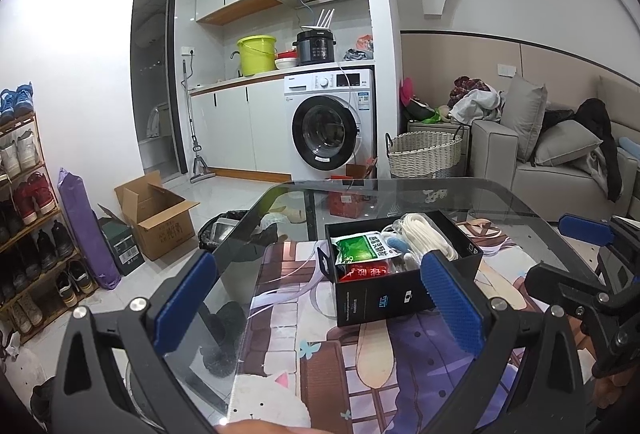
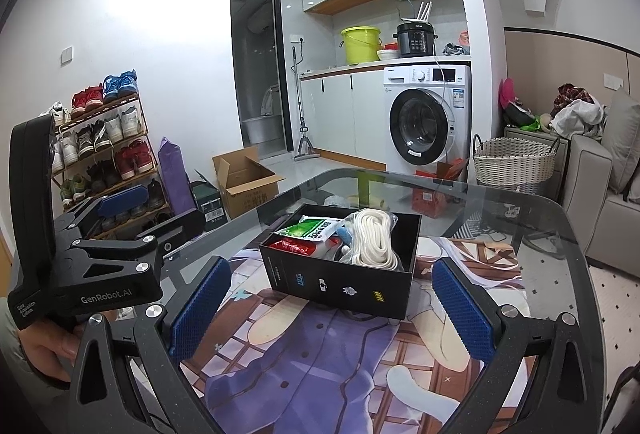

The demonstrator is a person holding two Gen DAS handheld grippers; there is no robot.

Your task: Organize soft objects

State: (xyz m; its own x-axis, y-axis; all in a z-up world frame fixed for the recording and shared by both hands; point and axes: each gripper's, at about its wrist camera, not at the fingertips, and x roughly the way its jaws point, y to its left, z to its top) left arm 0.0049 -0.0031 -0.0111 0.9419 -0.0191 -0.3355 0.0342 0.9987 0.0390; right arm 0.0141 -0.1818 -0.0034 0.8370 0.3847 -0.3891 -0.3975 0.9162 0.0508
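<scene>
A black open box [image 1: 384,304] [image 2: 340,284] stands on a glass table over a printed mat. Inside lie a green and white soft packet [image 1: 362,248] [image 2: 314,228], a red packet [image 1: 362,272] [image 2: 292,246] and a coil of white rope [image 1: 426,236] [image 2: 372,240]. My left gripper [image 1: 320,298] is open, hovering just in front of the box with nothing between its blue pads [image 1: 454,306]. My right gripper [image 2: 330,308] is open too, a little short of the box's front wall, empty. Each gripper shows at the edge of the other's view.
The glass table's [image 2: 520,209] rounded far edge lies beyond the box. On the floor stand a cardboard box [image 1: 156,218], a shoe rack [image 2: 104,153], a wicker basket [image 1: 426,153], a washing machine [image 2: 428,121] and a sofa [image 1: 560,153] at right.
</scene>
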